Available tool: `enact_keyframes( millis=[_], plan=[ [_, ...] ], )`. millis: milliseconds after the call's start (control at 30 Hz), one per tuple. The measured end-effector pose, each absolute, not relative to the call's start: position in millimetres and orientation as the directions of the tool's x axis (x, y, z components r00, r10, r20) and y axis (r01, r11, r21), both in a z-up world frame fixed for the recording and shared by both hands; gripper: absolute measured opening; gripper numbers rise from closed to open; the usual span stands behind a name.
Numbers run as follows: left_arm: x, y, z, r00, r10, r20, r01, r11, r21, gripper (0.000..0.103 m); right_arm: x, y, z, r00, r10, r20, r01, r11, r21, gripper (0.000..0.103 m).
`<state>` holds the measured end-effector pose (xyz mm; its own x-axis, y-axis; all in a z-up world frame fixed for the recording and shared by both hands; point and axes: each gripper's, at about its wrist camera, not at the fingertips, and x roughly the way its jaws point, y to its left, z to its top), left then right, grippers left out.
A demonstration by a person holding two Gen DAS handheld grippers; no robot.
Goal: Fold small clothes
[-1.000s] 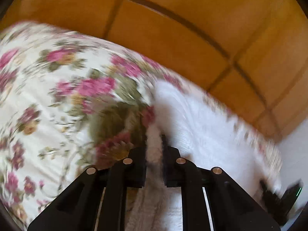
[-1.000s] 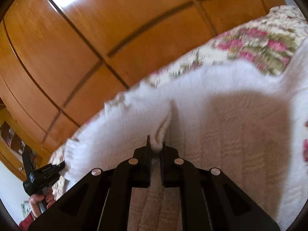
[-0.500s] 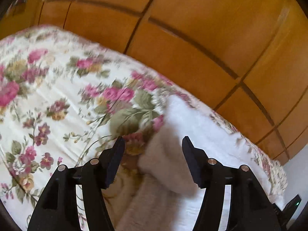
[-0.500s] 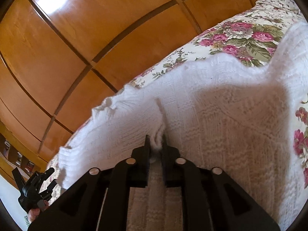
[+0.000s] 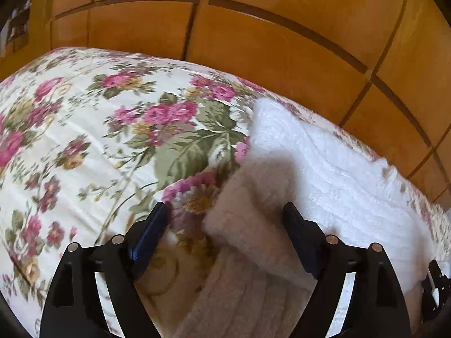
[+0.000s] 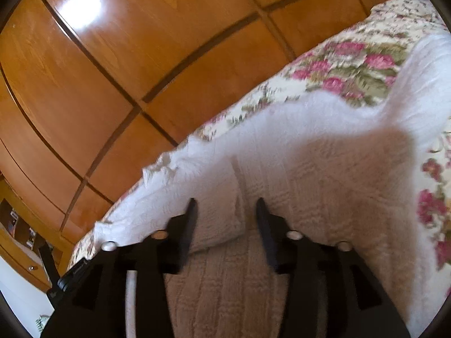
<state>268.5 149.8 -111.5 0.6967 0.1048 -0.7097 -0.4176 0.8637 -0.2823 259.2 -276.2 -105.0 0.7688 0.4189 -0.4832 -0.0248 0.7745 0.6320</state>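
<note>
A white knitted garment (image 5: 324, 169) lies on a flowered bedspread (image 5: 84, 140). In the left wrist view its folded corner rests between the fingers of my left gripper (image 5: 225, 217), which is open and holds nothing. In the right wrist view the same garment (image 6: 324, 169) spreads across the bed with a fold edge running up from my right gripper (image 6: 225, 208). The right gripper is open, its fingers standing on either side of the fold and not holding it.
Wooden wardrobe panels (image 5: 253, 42) stand right behind the bed; they also show in the right wrist view (image 6: 141, 56). The flowered bedspread (image 6: 352, 62) extends to the right. A dark tripod (image 6: 48, 256) and shelves show at the lower left.
Both grippers were shut on the garment's edge one second ago. The left opened first and widened; the right opened in the last half second, and the garment dropped onto the bed.
</note>
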Motion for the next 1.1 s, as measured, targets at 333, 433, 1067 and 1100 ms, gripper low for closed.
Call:
enact_keyframes(
  millis=[333,433,1067,1100],
  plan=[
    [241.3,126.8,-119.8,0.707,0.014,-0.707,-0.338,0.885,-0.321,0.098,230.3,-303.9,-104.2,0.802,0.378,-0.462,0.045,0.734,0.678,0.052],
    [242.3,127.1,-123.7,0.697,0.001,-0.717,-0.341,0.88,-0.33,0.099,223.1,-315.4,-100.6,0.802,0.363,-0.475,0.065,0.737,0.673,0.052],
    [251.6,123.2,-129.2,0.676,0.022,-0.736,-0.344,0.893,-0.289,0.099,159.2,-578.3,-123.5,0.812,-0.117,-0.571,0.555,0.456,0.696,0.035],
    [251.7,122.8,-129.2,0.676,0.023,-0.737,-0.344,0.894,-0.287,0.099,158.5,-586.4,-123.3,0.813,-0.126,-0.569,0.557,0.452,0.697,0.035]
  ],
)
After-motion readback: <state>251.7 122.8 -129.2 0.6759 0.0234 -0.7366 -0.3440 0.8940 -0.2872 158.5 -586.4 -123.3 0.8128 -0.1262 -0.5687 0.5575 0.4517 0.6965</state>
